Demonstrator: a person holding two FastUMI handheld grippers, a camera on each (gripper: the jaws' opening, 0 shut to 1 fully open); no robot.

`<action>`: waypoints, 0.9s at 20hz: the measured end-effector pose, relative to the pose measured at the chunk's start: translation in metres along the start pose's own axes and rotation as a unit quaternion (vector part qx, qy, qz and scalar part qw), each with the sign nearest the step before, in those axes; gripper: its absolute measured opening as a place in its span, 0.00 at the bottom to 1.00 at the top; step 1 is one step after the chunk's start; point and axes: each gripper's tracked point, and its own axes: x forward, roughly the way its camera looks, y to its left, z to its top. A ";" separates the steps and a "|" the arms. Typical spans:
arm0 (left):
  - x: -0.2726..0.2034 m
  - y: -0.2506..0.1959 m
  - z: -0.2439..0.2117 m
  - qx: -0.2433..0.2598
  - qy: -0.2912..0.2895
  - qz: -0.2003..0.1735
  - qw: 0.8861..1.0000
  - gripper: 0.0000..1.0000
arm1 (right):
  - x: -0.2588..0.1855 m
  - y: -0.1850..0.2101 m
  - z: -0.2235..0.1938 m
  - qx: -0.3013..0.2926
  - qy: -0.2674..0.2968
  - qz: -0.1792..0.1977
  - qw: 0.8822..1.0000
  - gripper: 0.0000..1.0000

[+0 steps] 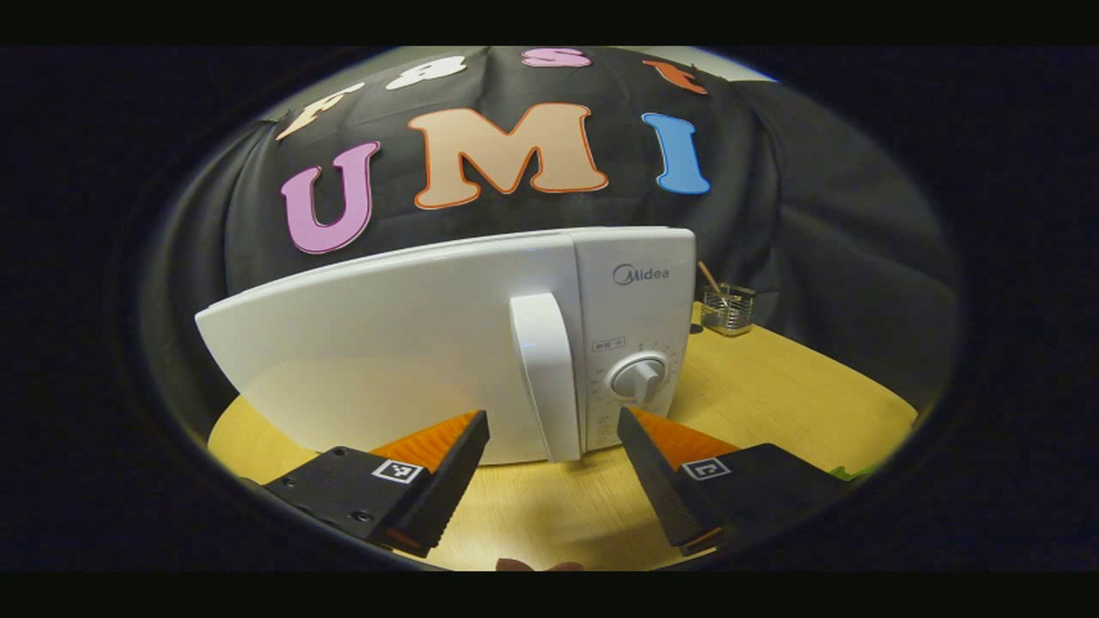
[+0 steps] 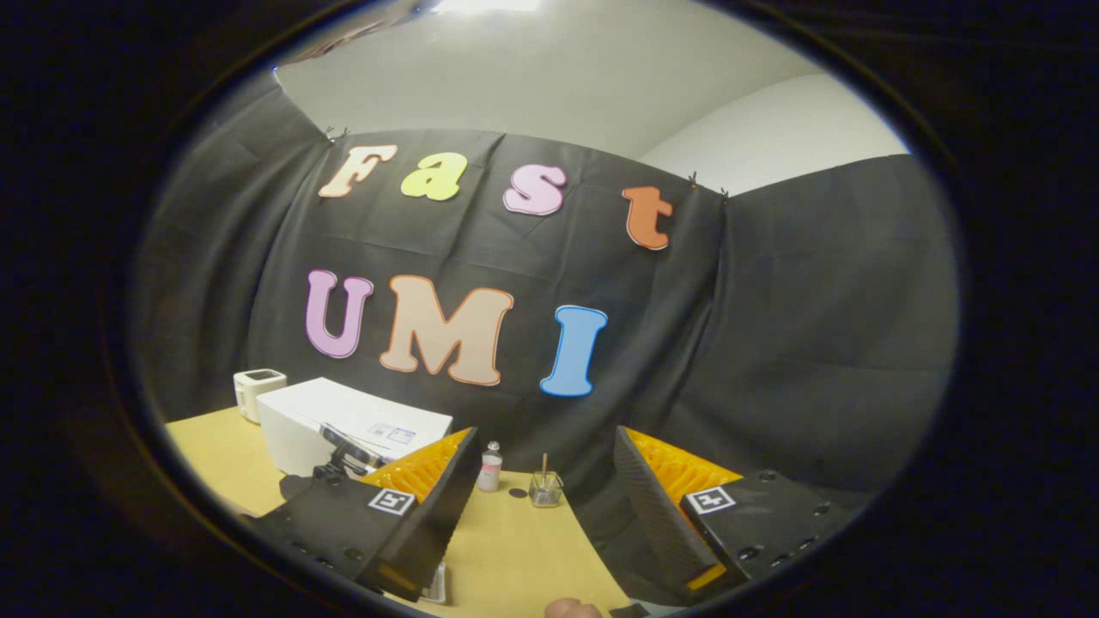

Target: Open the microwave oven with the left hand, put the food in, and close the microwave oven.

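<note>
Lining up left gripper, fingers spread wide, on the upright door handle of the closed microwave sitting on the counter; needing to straddle it squarely before clamping and pulling.

Recording booth: black cloth wall, wooden table.

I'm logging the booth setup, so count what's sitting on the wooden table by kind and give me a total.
Microwave oven: 1
Small white appliance behind it: 1
Small bottle: 1
Clear glass holder with a stick in it: 1
Total: 4

Both grippers, left and right, hang open above the table and are not counted.
</note>
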 end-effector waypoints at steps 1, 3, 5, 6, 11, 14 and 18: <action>0.001 -0.001 0.000 0.002 0.000 -0.002 1.000 0.93 | 0.000 -0.002 0.002 -0.001 -0.002 -0.003 1.000 0.98; 0.003 -0.003 0.002 0.009 -0.003 -0.006 1.000 0.93 | 0.000 -0.004 0.000 0.004 -0.002 -0.006 1.000 0.96; 0.006 -0.006 0.004 0.019 -0.004 -0.010 1.000 0.88 | 0.001 -0.004 -0.004 0.012 0.005 -0.008 1.000 0.96; 0.007 -0.008 0.003 0.026 0.000 -0.012 1.000 0.81 | 0.001 -0.004 -0.007 0.015 0.008 -0.006 1.000 0.98; 0.010 -0.004 0.001 0.031 0.007 -0.002 1.000 0.31 | -0.001 -0.008 -0.005 0.011 0.004 -0.011 1.000 0.96; 0.010 -0.005 0.002 0.004 -0.001 -0.020 1.000 0.13 | -0.002 -0.011 -0.009 0.015 0.008 -0.014 1.000 0.96; 0.009 -0.005 -0.002 -0.017 0.012 -0.022 1.000 0.02 | -0.001 -0.010 -0.008 0.018 0.006 -0.014 1.000 0.97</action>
